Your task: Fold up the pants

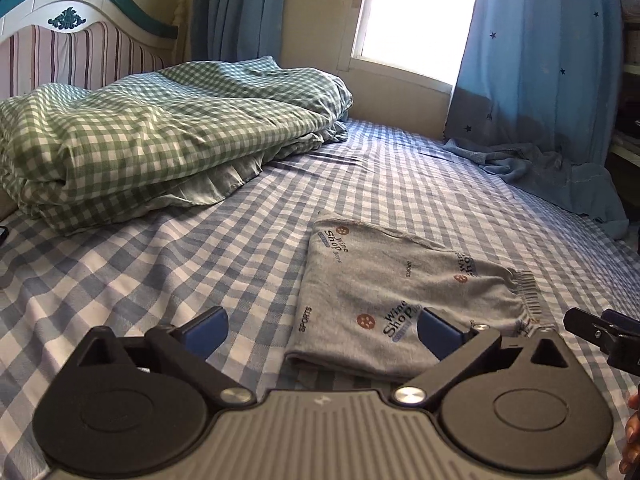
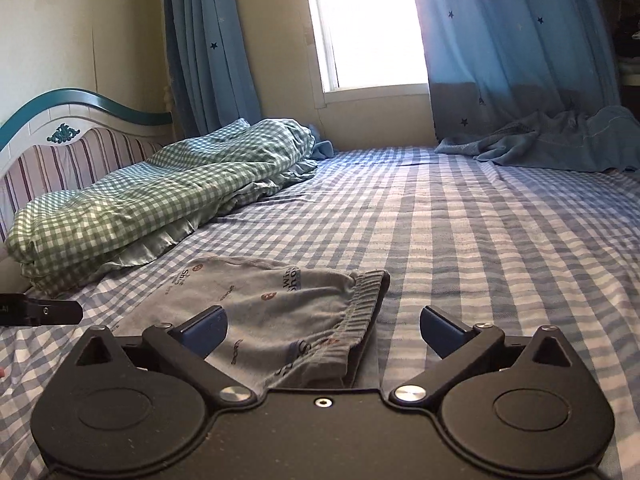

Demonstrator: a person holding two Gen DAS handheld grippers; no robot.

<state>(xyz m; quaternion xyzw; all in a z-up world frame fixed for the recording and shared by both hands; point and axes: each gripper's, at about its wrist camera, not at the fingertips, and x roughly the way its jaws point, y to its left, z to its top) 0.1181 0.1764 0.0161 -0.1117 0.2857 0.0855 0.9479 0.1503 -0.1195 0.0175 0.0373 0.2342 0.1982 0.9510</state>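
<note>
Grey printed pants (image 1: 404, 300) lie folded, flat on checked bed (image 1: 160, 264). Left tongs (image 1: 322, 330) and right tongs (image 2: 322, 330) spread wide, empty. Advice: withdraw level, avoid snagging waistband (image 2: 366, 312).

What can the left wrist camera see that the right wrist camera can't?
Only the left wrist view shows the "Wine Shop" and "SPORTS" words on the gray pants clearly, plus a fingertip at the right edge and a small dark object at the left edge.

Only the right wrist view shows the pants' ribbed waistband folded over, and more bare checked bedsheet to the right.

Both show the folded pants, the green checked blanket, the headboard, the window, the blue star curtains, and open fingers holding nothing.
</note>
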